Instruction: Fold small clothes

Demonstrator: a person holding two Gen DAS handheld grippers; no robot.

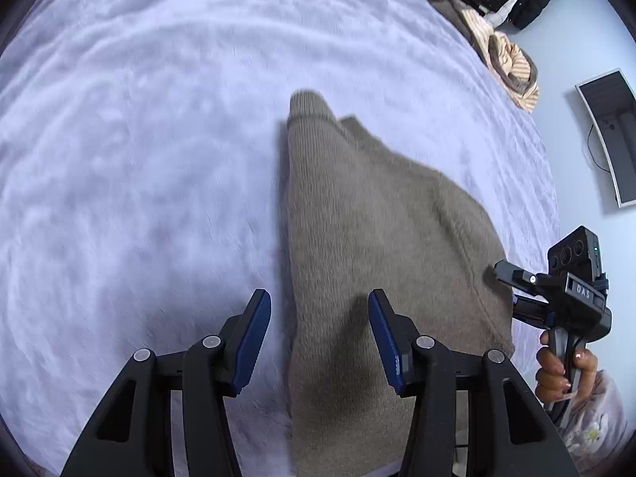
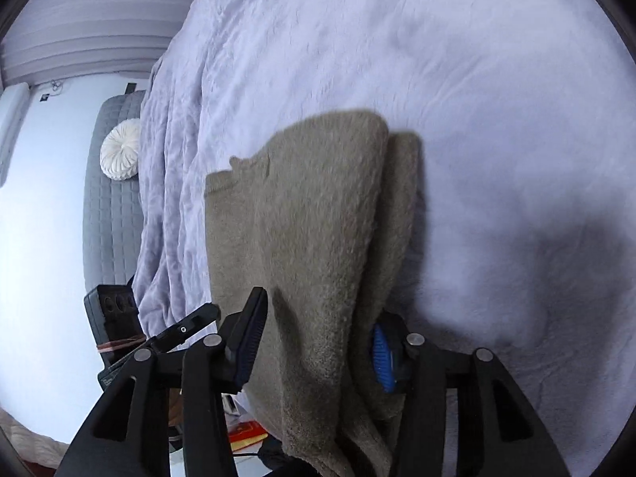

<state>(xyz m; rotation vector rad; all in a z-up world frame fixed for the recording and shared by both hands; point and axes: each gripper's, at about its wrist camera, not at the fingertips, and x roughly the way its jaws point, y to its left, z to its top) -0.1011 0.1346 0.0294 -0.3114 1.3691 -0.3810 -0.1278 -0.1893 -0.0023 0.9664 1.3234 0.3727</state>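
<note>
The left hand-held gripper points steeply down with its jaws apart, both blue pads bare and nothing pinched between them. The right hand-held gripper tilts down too; jaws look parted with fabric draped over the right pad, probably loose, hard to tell. The right hand wraps its handle.

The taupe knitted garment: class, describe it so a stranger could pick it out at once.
Start from the pale lavender bedspread that fills most of both views. On it lies the taupe knitted garment, folded into a long strip. Unlike the striped and black clothes piled at the bed's far edge, it is plain and lies alone.
</note>
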